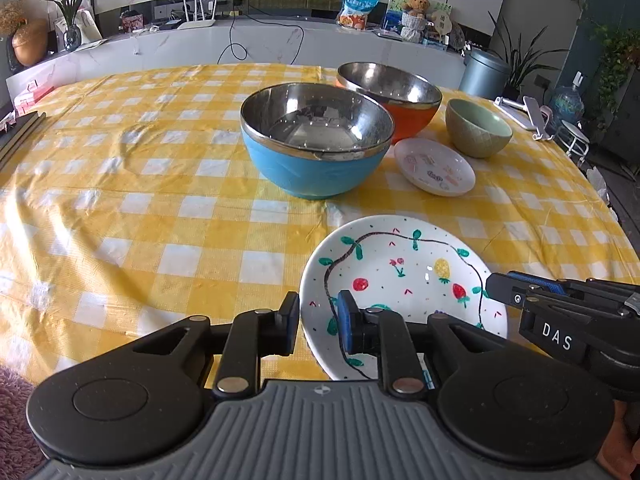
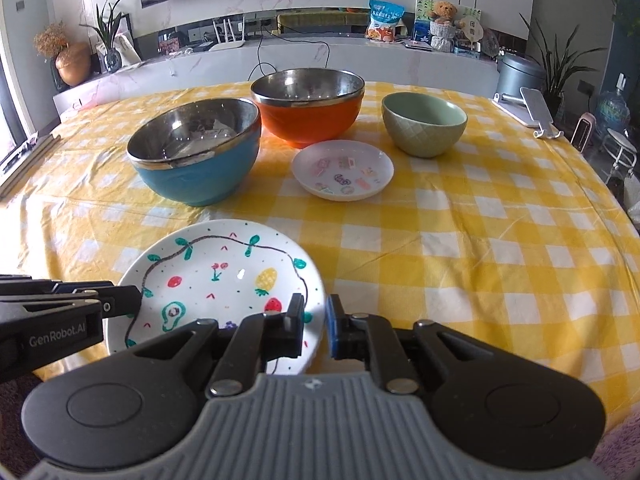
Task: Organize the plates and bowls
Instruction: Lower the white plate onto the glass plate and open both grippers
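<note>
A white plate painted with fruit lies at the table's near edge. My left gripper straddles its left rim, jaws slightly apart, one finger inside and one outside. My right gripper straddles its right rim the same way. Each gripper also shows in the other's view, the right one and the left one at the plate's edges. Behind stand a blue steel-lined bowl, an orange steel-lined bowl, a green ceramic bowl and a small white saucer.
A yellow-and-white checked cloth covers the table. A phone stand sits at the far right edge. Dark sticks lie at the far left edge. A counter with clutter runs behind the table.
</note>
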Action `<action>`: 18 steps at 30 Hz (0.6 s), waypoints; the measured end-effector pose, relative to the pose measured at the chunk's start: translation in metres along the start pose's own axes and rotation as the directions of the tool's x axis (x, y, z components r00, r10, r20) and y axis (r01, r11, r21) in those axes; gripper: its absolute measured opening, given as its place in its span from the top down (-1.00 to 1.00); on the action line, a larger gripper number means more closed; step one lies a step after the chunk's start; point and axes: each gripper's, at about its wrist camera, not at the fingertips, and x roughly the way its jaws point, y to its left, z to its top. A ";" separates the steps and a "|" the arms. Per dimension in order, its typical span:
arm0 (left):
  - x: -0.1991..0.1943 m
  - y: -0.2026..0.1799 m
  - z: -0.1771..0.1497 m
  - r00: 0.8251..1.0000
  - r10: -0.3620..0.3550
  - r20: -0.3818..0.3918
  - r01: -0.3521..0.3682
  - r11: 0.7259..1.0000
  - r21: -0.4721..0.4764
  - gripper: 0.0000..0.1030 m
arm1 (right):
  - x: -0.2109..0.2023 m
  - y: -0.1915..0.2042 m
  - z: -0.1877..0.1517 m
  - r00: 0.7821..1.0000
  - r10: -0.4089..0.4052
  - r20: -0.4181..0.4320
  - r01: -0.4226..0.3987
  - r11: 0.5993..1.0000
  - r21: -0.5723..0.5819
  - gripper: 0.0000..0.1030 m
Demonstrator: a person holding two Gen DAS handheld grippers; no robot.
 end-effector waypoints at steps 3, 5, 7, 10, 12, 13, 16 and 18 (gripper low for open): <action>-0.011 -0.005 0.005 0.999 -0.004 0.049 0.003 1.000 0.006 0.36 | -0.009 -0.010 0.002 0.999 0.006 0.032 -0.007 0.999 0.034 0.58; -0.016 -0.009 0.008 0.997 -0.014 0.073 0.014 1.000 0.006 0.31 | -0.014 -0.018 0.003 0.999 0.018 0.048 -0.021 0.997 0.071 0.53; -0.019 -0.014 0.011 0.995 -0.023 0.097 0.023 1.000 0.004 0.23 | -0.018 -0.028 0.005 0.998 0.032 0.060 -0.039 0.992 0.119 0.48; -0.022 -0.023 0.017 0.991 -0.057 0.119 0.059 0.998 -0.010 0.19 | -0.021 -0.038 0.008 0.996 0.042 0.075 -0.054 0.984 0.167 0.38; -0.020 -0.029 0.022 0.989 -0.078 0.126 0.080 0.997 -0.017 0.19 | -0.023 -0.045 0.010 0.995 0.046 0.089 -0.063 0.979 0.193 0.30; -0.018 -0.031 0.024 0.988 -0.087 0.126 0.091 0.996 -0.025 0.19 | -0.024 -0.047 0.011 0.994 0.048 0.094 -0.066 0.977 0.203 0.27; -0.011 -0.038 0.031 0.986 -0.118 0.118 0.125 0.991 -0.055 0.19 | -0.022 -0.058 0.017 0.994 0.057 0.098 -0.078 0.971 0.226 0.17; -0.004 -0.045 0.036 0.986 -0.125 0.109 0.131 0.990 -0.056 0.19 | -0.018 -0.064 0.022 0.994 0.052 0.095 -0.073 0.970 0.230 0.12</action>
